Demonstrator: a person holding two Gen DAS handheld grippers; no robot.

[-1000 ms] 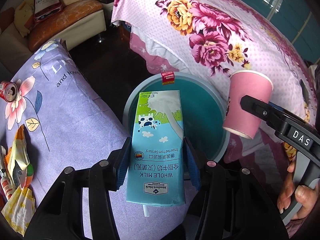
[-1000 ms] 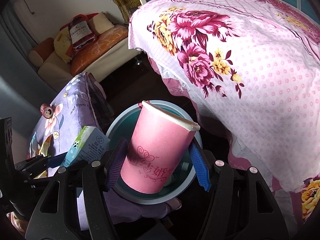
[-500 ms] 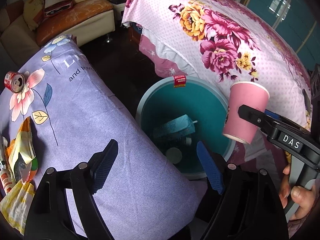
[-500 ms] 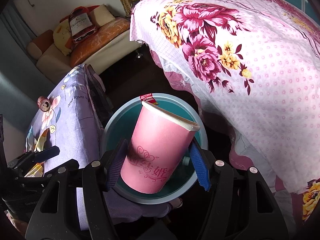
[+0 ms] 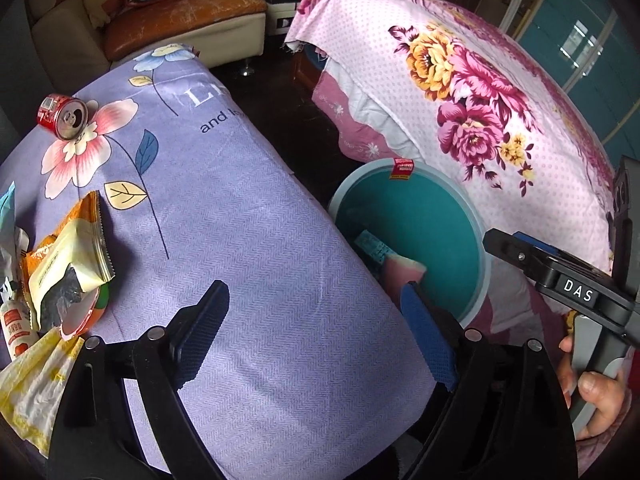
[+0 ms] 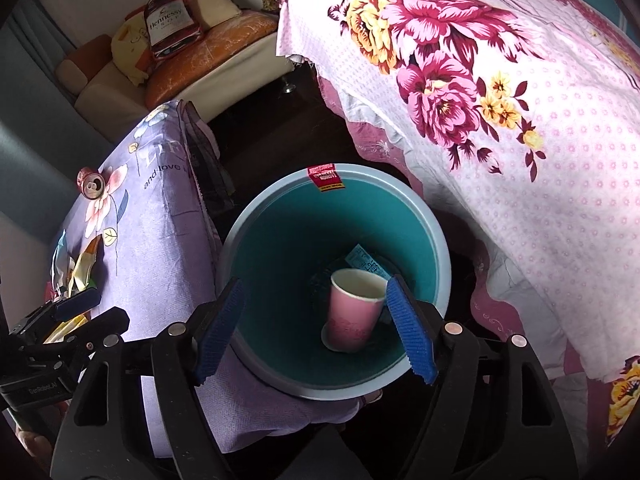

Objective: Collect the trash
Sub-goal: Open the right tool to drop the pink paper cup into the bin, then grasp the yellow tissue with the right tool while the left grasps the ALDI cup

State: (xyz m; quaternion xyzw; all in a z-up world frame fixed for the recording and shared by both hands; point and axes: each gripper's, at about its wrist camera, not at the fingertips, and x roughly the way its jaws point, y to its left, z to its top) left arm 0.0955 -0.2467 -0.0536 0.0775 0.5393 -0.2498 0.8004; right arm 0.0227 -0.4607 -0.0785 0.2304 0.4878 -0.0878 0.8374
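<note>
Milk carton [image 6: 366,261] in the bin [image 6: 438,240]: mostly hidden behind pink cup [image 6: 354,310]; sticker [image 6: 326,178] txt on bin rim prob. too small to read.

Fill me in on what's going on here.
A person with two handheld grippers is clearing trash. The pink paper cup and blue milk carton lie in the round teal bin. The right gripper is open above it; the left gripper is open over the purple floral tablecloth, where a red can and wrappers remain.

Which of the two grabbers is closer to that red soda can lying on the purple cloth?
Left. The left gripper hovers over the purple cloth holding the red soda can; the right gripper hangs above the teal bin, beside the cloth.
</note>
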